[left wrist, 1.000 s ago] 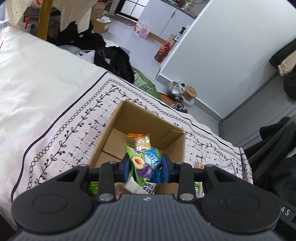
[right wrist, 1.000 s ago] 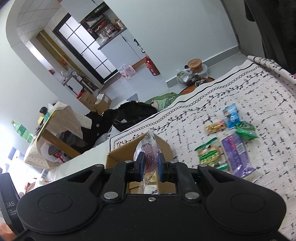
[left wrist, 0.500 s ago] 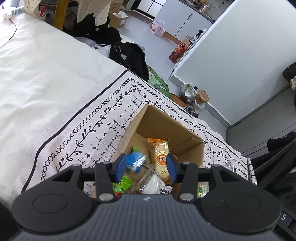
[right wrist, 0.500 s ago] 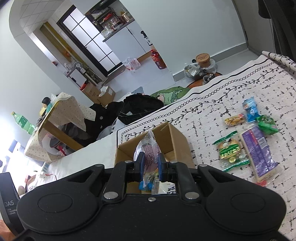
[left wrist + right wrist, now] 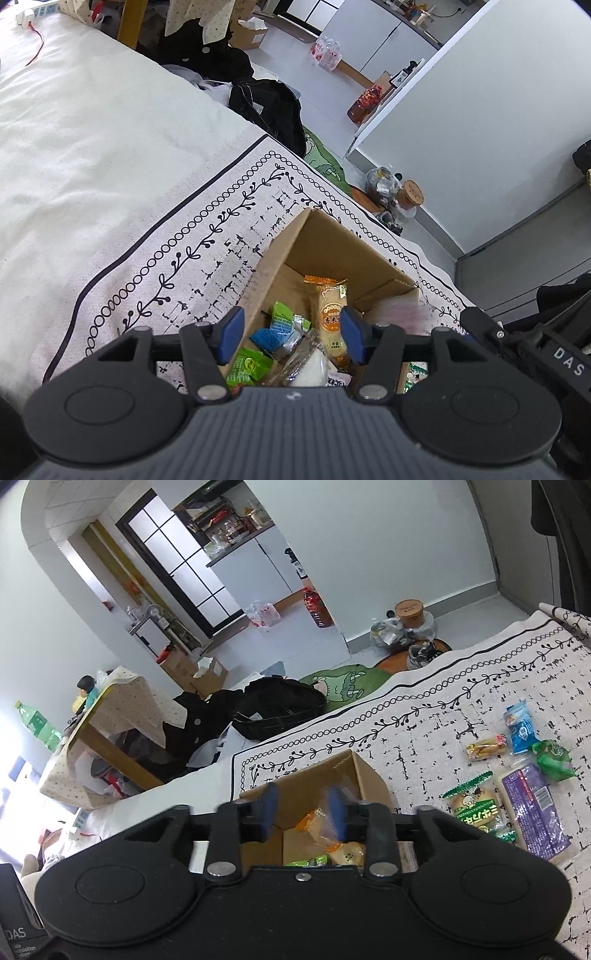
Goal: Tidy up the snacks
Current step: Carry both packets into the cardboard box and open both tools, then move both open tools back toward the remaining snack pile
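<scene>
Now both the left tool [image 5: 290, 334] and the right tool [image 5: 301, 814] are hanging wide and empty over the box [image 5: 343, 254], where snacks are piling; more packets [image 5: 532, 805] are waiting at right on the cloth

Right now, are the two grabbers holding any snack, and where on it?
No, both are empty. The left gripper and right gripper are open above the cardboard box, and the snacks lie loose inside.
</scene>
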Available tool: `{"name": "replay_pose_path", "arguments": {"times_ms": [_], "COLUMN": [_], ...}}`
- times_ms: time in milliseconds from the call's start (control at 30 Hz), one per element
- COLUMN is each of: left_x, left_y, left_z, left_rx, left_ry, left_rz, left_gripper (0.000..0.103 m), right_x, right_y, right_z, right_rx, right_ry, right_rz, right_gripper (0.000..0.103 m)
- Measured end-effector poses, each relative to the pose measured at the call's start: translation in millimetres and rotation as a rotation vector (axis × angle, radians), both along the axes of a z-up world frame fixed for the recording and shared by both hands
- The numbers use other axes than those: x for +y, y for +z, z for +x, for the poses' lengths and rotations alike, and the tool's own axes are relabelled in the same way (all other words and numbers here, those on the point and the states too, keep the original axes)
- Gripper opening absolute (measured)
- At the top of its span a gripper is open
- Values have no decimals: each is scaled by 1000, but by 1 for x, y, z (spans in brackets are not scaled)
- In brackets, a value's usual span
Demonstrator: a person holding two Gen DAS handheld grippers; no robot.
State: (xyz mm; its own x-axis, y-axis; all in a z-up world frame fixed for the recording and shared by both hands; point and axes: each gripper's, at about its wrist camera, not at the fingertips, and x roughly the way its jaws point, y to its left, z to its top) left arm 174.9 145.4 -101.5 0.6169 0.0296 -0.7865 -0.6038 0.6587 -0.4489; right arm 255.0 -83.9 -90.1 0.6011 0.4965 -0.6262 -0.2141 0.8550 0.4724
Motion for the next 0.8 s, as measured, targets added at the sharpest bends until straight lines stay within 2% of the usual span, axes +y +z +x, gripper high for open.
{"name": "replay_pose_path", "arguments": {"times_ms": [167, 300, 600, 800], "left_x": [-3, -11, -41, -67], "left_y": [-3, -3, 4, 8], "left_z": [2, 5, 13, 19], "left_rx": [7, 11, 1, -9], "left_ry": [19, 1, -70, -139], "left_rz": [9, 15, 65, 113], "left_gripper": [71, 75, 82, 82], "right_x": [-14, -34, -88, -120], "right_y": [-1, 3, -2, -11], "right_z": [-10, -14, -17, -20], "right_rx": [-8, -18, 13, 29], "right_ry": [-34, -69, -163, -207], "right_rz": [-49, -104, -156, -142], "right_gripper": [68, 91, 103, 103]}}
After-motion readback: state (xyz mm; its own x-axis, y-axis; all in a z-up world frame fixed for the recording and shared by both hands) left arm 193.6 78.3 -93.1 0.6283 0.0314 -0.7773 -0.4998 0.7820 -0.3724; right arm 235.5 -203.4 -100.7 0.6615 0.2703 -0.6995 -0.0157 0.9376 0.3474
